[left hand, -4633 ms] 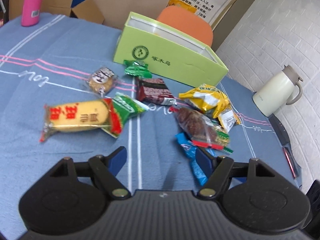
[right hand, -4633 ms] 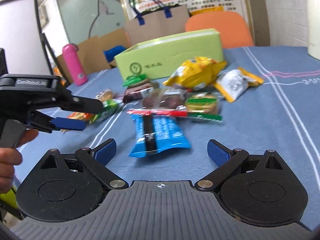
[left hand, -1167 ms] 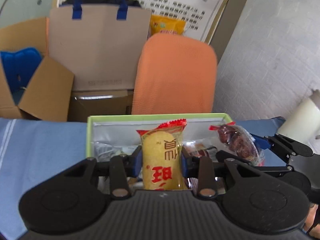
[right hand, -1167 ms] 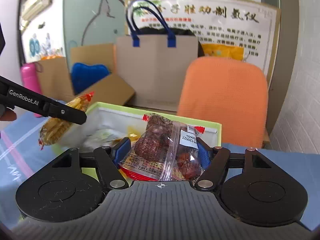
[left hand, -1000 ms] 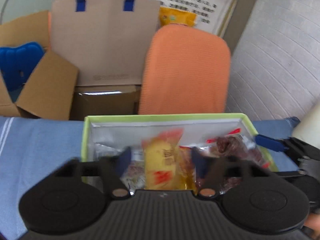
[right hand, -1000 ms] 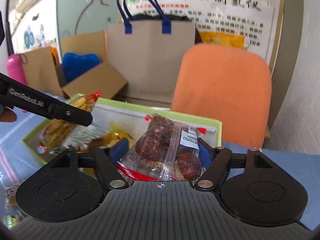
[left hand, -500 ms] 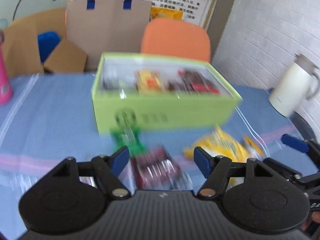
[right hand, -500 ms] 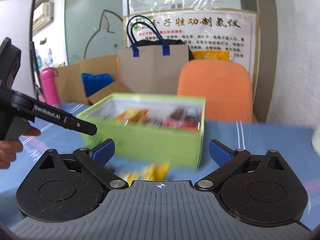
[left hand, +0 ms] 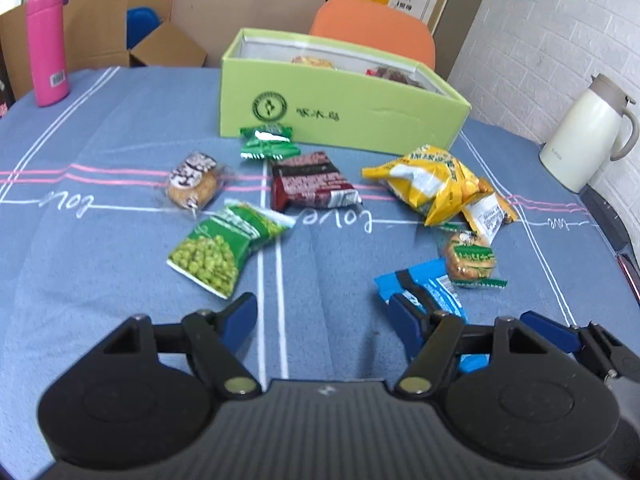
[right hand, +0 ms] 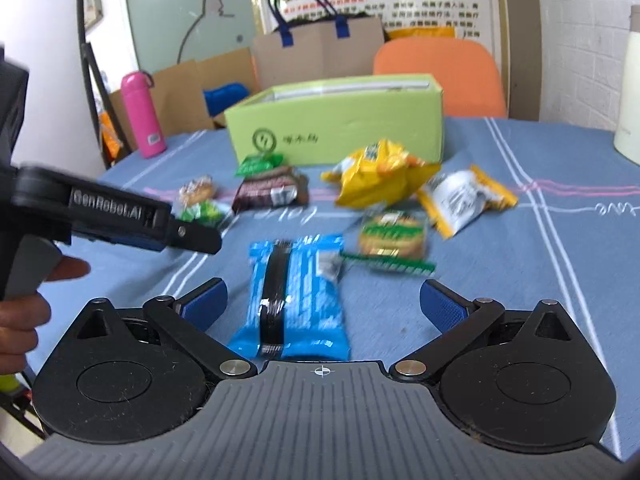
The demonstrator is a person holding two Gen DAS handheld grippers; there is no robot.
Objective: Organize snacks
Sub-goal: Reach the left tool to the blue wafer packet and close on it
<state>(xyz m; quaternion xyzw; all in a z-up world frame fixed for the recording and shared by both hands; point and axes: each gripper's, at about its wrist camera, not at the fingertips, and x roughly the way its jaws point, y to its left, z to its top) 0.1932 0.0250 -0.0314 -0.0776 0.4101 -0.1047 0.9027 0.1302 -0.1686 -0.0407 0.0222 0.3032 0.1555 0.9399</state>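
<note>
Snacks lie scattered on the bench (left hand: pixel 100 248) before the green box (left hand: pixel 340 108). Left gripper (left hand: pixel 322 320) fingers stand released, empty. Right gripper (right hand: pixel 322 302) fingers spread wide, released, the blue packet (right hand: pixel 294 300) lying between them, untouched.

Quick count of what's loose on the blue tablecloth (left hand: pixel 100 128): eight wrapped snacks. That's two green packets, two yellow ones, two round cookies in clear wrap, one dark red bar, one blue packet. Plus one light-green cardboard box (left hand: pixel 340 108).
</note>
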